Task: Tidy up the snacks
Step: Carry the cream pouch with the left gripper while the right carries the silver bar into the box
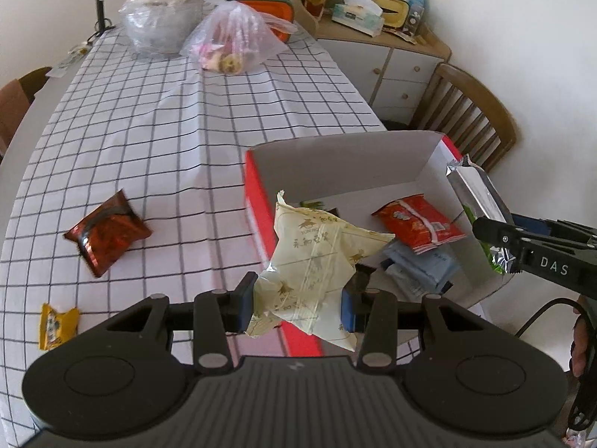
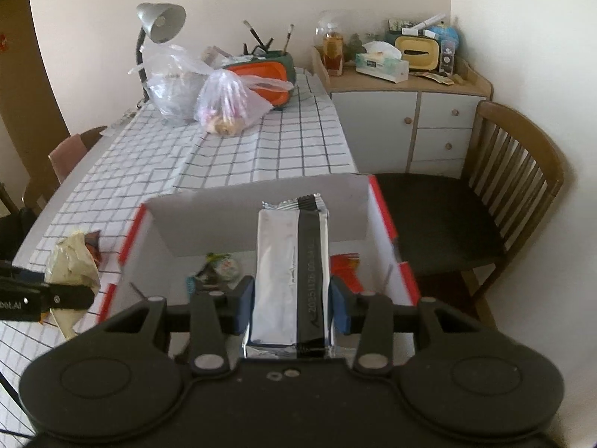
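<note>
The left gripper (image 1: 298, 300) has its jaws closed narrow on a cream snack packet (image 1: 317, 257), pinching the lower half while the crimped top flops up and sideways; it hangs over the near wall of the red-and-white box (image 1: 257, 183), not yet inside. By its look the packet is light, soft and air-puffed, so it probably gives under pressure and its glossy film may slip; holding across the body as now seems safer than holding by the seal. The right gripper (image 2: 291, 304) has its jaws shut on a silver foil packet (image 2: 291, 261), taken across its width near the rear end, the long body pointing forward above the box (image 2: 261, 209); it looks stiffer and boxier, likely light too, with smooth foil that could slide if the grip loosens. Already in the box lie a red packet (image 1: 419, 224) and a pale blue packet (image 1: 421, 265); on the bench (image 1: 149, 130), covered by a checked cloth, a dark red packet (image 1: 108, 237) and a small yellow sweet (image 1: 58, 324) are still out, well apart from the box. At the far end stand two plastic bags (image 1: 201, 33) and a desk lamp (image 2: 160, 22); a wooden chair (image 2: 485, 201) and a cluttered cabinet (image 2: 410, 112) flank the right side, so there is ample room above the box.
</note>
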Demonstrator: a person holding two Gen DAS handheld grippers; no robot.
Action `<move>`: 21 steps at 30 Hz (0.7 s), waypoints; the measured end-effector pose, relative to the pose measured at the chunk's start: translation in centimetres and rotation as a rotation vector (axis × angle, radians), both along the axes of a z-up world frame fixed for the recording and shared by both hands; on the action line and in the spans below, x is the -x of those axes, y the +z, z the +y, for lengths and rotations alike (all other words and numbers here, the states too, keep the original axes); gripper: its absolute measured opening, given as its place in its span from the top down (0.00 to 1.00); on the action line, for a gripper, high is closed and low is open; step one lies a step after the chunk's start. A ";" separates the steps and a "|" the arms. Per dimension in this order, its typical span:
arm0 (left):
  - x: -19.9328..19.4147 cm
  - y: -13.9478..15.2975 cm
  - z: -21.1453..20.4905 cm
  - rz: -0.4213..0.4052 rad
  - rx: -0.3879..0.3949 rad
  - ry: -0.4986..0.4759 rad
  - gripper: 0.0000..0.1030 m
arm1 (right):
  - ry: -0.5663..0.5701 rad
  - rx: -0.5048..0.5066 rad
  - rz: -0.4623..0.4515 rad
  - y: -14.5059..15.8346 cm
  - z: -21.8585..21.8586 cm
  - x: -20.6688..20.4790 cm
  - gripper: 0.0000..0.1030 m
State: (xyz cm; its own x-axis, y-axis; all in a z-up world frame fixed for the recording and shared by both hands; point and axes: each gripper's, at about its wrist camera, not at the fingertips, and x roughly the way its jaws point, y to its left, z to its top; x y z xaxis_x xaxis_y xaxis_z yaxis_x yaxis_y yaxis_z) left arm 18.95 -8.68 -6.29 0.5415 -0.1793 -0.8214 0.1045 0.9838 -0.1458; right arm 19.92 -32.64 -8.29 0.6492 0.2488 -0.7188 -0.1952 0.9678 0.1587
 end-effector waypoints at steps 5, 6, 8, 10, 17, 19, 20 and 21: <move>-1.7 -0.5 -2.5 0.027 -0.026 -0.009 0.59 | 0.012 0.023 0.020 -0.9 -1.8 -1.2 0.60; -2.0 -0.6 -3.0 0.032 -0.032 -0.008 0.59 | 0.015 0.029 0.023 -1.1 -2.0 -1.5 0.60; -2.9 -1.0 -3.8 0.048 -0.042 -0.006 0.59 | 0.029 0.040 0.035 -1.5 -2.2 -2.1 0.60; -3.8 -1.5 -4.4 0.071 -0.049 0.001 0.59 | 0.044 0.051 0.050 -2.0 -2.4 -2.7 0.60; -6.9 -3.6 -6.5 0.135 -0.110 0.008 0.59 | 0.137 0.082 0.099 -3.7 -2.1 -4.5 0.60; -7.7 -4.3 -7.1 0.160 -0.125 0.002 0.59 | 0.161 0.099 0.110 -4.1 -1.7 -4.9 0.60; -8.0 -4.6 -7.4 0.165 -0.137 0.003 0.59 | 0.171 0.102 0.115 -4.3 -1.6 -5.0 0.60; -8.4 -4.8 -7.7 0.171 -0.148 0.001 0.59 | 0.179 0.104 0.119 -4.5 -1.5 -5.1 0.60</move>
